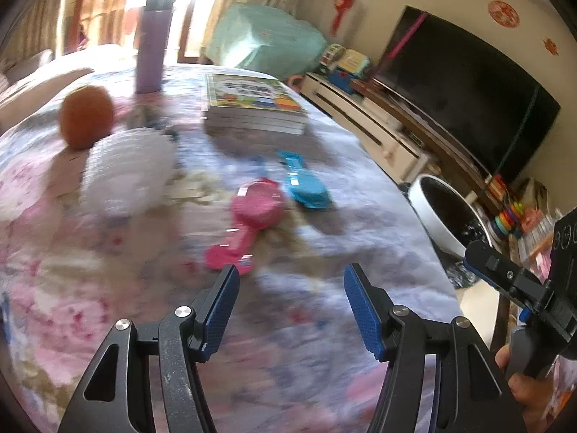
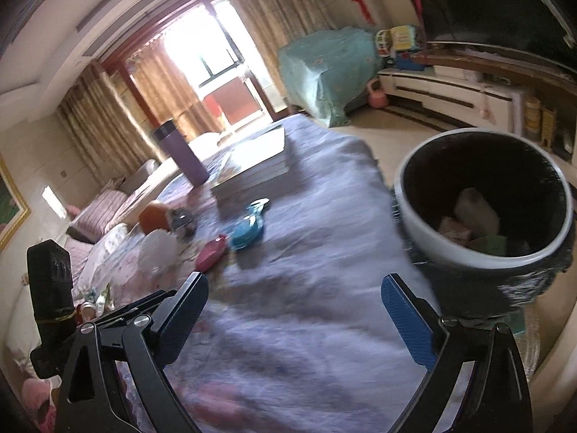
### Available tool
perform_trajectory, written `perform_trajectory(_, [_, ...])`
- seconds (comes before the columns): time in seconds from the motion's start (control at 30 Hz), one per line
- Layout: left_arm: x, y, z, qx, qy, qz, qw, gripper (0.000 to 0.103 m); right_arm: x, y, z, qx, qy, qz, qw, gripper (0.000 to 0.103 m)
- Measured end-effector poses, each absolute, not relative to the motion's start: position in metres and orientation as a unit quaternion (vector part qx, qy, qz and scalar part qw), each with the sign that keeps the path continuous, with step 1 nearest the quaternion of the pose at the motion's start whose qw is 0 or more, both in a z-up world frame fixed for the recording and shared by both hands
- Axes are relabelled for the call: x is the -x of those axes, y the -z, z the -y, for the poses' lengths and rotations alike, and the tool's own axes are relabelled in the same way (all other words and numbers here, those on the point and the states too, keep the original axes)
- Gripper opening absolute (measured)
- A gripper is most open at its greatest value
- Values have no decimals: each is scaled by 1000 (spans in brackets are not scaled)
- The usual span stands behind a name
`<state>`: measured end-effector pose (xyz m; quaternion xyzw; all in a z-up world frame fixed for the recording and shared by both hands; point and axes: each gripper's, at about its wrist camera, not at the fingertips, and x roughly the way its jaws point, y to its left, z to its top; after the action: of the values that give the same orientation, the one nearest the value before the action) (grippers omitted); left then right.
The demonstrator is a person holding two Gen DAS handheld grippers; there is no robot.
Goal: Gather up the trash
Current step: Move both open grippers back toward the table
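**Both grippers empty above the cloth-covered table, bin at its edge**

Nearest the left wrist camera, the left gripper (image 1: 291,278) has its blue-padded fingers (image 1: 362,308) apart with nothing between them, only the floral tablecloth (image 1: 360,216) beneath. Just past its left fingertip lies a pink plastic toy (image 1: 249,223), and touching that toy's far end a blue one (image 1: 304,180) of the same shape. To the left of the pink toy sits a crumpled white wad (image 1: 126,173), blurred, which looks like tissue or a thin bag. Behind the wad rests an orange (image 1: 86,115). Farther back a stack of picture books (image 1: 252,106) lies flat, and a purple bottle (image 1: 153,43) stands upright near the table's far side.

At the right edge of that view, a hand (image 1: 523,382) carries the right gripper (image 2: 295,287). In its own camera its jaws stand wide apart and empty. Close beside its right fingertip, off the table's edge, is the white-rimmed trash bin (image 2: 411,213) with a dark liner; pale scraps (image 2: 476,211) lie at the bottom.

Beyond the table stand a low white cabinet (image 1: 364,126) with a dark television (image 1: 468,90) above it, a mound draped in teal cloth (image 1: 267,39), and curtains (image 2: 169,83) framing a bright window (image 2: 202,47).
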<state>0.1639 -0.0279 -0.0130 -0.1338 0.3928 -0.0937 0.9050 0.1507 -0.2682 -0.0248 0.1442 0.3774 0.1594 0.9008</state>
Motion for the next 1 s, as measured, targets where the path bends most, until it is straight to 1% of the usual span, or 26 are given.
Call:
perform_trajectory(0.47, [-137,4,-54,162,31,-383,909,60,-161,33,202,-127,-216,-397,883,98])
perform_trajectory(0.83, [-135,-12,-103,155,-22,-373,915,60,-184,33,140,-114,-270,-399,869,97])
perform_trajectory(0.93, [-141,-12,-111,157,-34,-373,914,60,-197,36,123,-123,-281,-403,862,96])
perform_trajectory(1.0, [-144,-12,-116,158,-40,-373,913,60,-205,39,113,-126,-291,-405,857,88])
